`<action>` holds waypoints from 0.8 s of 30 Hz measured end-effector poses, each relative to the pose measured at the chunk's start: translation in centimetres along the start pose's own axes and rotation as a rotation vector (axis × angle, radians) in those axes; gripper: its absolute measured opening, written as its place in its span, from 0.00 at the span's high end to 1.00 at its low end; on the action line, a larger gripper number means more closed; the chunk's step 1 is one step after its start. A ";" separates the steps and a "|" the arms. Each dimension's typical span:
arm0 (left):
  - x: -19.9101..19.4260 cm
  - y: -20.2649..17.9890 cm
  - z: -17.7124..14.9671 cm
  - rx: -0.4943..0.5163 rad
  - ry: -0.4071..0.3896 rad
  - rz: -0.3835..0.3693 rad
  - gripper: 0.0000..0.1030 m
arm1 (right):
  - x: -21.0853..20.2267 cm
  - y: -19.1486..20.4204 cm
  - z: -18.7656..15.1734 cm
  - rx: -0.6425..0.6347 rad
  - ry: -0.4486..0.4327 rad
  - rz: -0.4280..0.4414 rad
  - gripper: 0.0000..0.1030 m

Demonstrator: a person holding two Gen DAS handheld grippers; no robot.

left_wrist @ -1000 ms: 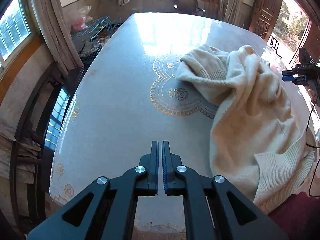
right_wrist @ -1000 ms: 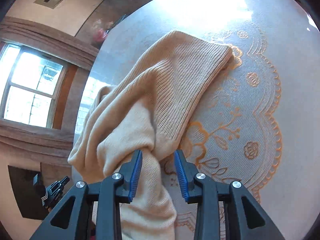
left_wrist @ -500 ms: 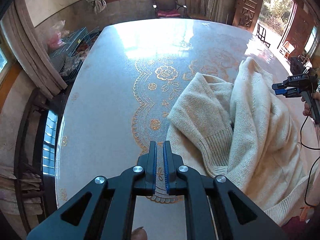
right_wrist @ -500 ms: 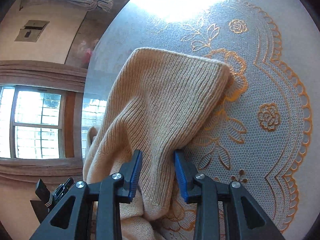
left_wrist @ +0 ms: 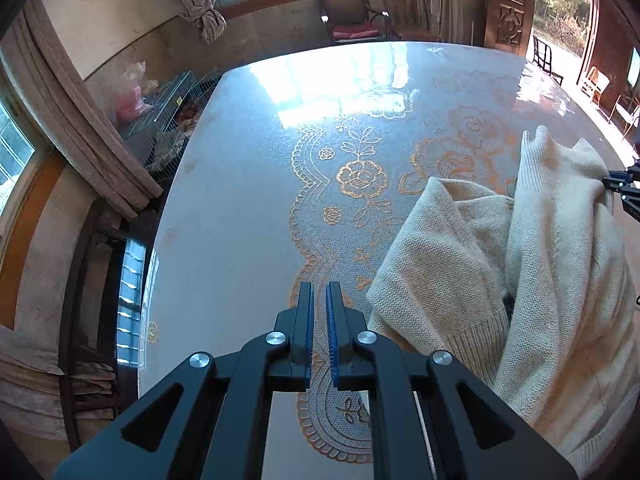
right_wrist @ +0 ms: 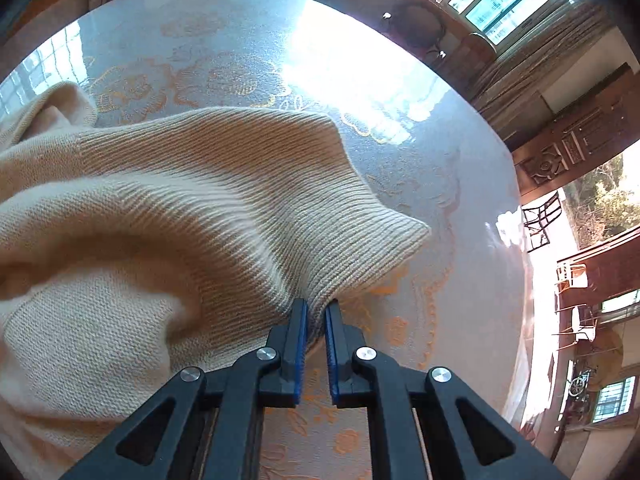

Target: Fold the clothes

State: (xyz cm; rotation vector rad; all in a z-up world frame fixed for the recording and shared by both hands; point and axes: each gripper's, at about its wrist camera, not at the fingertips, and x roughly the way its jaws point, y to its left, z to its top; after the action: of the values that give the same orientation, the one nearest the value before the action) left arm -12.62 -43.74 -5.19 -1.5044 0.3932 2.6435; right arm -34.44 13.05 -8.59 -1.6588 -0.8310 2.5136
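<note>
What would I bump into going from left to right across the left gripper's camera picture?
Curtain → wire cage → table → left gripper → cream sweater → right gripper at the edge.

The sweater runs off the left wrist view's right edge, hiding the tabletop beneath, and only the right claw's tip shows.

**Two wrist views, one table**

The left wrist camera looks along its gripper across the table toward far windows. The right camera sits close behind the sweater. Both share sweater and table.
</note>
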 end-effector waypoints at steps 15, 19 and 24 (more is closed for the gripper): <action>2.2 -6.5 6.7 0.023 0.077 -0.220 0.93 | -10.4 -13.8 -8.9 0.560 -0.145 0.188 0.83; 2.4 -9.9 7.3 0.090 0.109 -0.345 0.93 | -10.3 -8.0 -10.3 0.635 -0.114 0.718 0.79; 4.6 -14.0 6.0 0.179 0.265 -0.400 0.93 | -8.7 0.0 -8.2 0.517 -0.061 0.803 0.78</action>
State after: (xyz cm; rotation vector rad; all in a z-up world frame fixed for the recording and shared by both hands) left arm -17.32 -28.96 -8.79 -1.6729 0.2972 2.0613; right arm -23.57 13.92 -3.62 -1.9510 0.6008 2.8445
